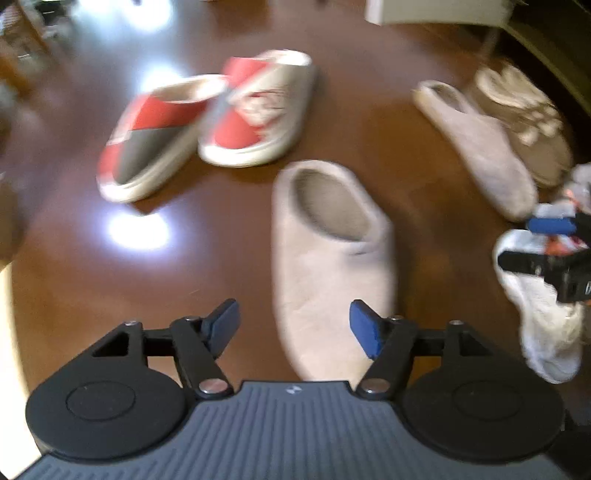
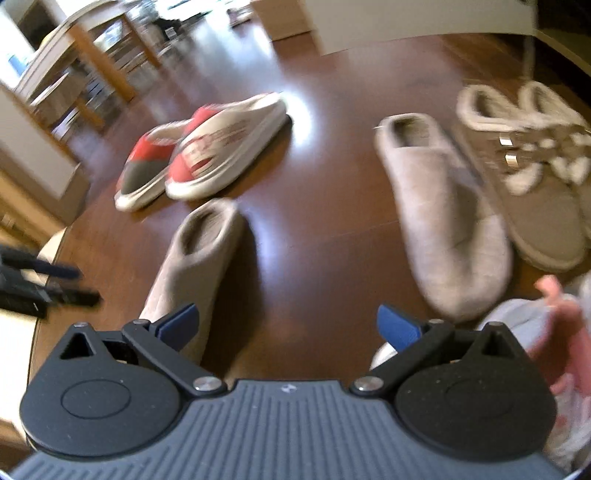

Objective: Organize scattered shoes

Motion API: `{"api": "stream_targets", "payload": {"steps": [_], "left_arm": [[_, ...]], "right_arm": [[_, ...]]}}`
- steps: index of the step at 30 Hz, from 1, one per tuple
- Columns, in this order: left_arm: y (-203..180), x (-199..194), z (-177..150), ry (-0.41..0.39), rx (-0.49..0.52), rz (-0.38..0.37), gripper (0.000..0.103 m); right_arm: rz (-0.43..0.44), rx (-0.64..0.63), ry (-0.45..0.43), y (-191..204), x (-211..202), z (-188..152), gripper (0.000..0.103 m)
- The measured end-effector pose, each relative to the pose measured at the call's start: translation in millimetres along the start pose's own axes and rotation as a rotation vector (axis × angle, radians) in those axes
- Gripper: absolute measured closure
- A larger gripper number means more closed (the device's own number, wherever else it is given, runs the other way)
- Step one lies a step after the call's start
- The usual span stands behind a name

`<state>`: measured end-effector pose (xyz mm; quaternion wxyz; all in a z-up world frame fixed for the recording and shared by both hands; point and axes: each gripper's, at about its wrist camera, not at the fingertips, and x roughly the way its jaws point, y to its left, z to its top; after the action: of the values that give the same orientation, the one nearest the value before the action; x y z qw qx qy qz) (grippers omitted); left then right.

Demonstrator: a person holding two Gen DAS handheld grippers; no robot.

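Observation:
A beige felt slipper point(image 1: 332, 258) lies on the dark wood floor, its toe showing between the fingers of my left gripper point(image 1: 293, 326). That gripper is open and its pads do not touch the slipper. The matching beige slipper point(image 1: 476, 144) lies to the right, beside a pair of brown fur-lined shoes point(image 1: 524, 118). A red, white and grey pair point(image 1: 147, 136) point(image 1: 258, 110) sits at the back left. My right gripper point(image 2: 288, 326) is open over bare floor, between the two beige slippers point(image 2: 199, 258) point(image 2: 443, 214). It holds nothing.
A person's white-socked foot point(image 1: 543, 314) stands at the right, just below the right gripper point(image 1: 535, 243). The left gripper point(image 2: 48, 280) shows at the left edge. Wooden furniture legs point(image 2: 92, 74) and a cardboard box point(image 2: 284, 18) stand at the back.

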<state>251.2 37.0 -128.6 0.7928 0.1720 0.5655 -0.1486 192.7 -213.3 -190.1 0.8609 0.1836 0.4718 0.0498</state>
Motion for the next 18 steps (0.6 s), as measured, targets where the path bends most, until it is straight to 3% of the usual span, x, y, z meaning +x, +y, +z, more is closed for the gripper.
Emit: {"api": "stream_targets", "payload": {"steps": [2,5,8,10,11,12,15,18], "left_arm": [[14,-4,-7,-0.003,-0.061,0.053,0.033],[36,-4,-21,-0.005,-0.185,0.046,0.033],[44,4,-27,0.044,-0.235,0.001,0.033],[45,4,-26,0.045,-0.231,-0.012,0.033],[46,1,-26,0.033,-0.222,-0.014,0.033],[46,-2,-25,0.02,-0.211,-0.012,0.033],[40,-9,-25,-0.018,-0.174,0.005,0.032],[36,-3,-25,-0.023,-0.165,0.004,0.032]], "right_arm": [[0.062,-0.005,0.02,21,16,-3,0.001],[0.138,-0.02,0.043,52,46,0,0.001],[0.09,-0.069,0.057,80,85,10,0.002],[0.058,-0.109,0.061,88,106,14,0.028],[0.04,-0.143,0.068,89,116,16,0.068],[0.022,-0.178,0.075,89,125,18,0.084],[0.031,-0.123,0.063,62,128,31,0.088],[-0.042,-0.168,0.02,35,120,50,0.088]]}}
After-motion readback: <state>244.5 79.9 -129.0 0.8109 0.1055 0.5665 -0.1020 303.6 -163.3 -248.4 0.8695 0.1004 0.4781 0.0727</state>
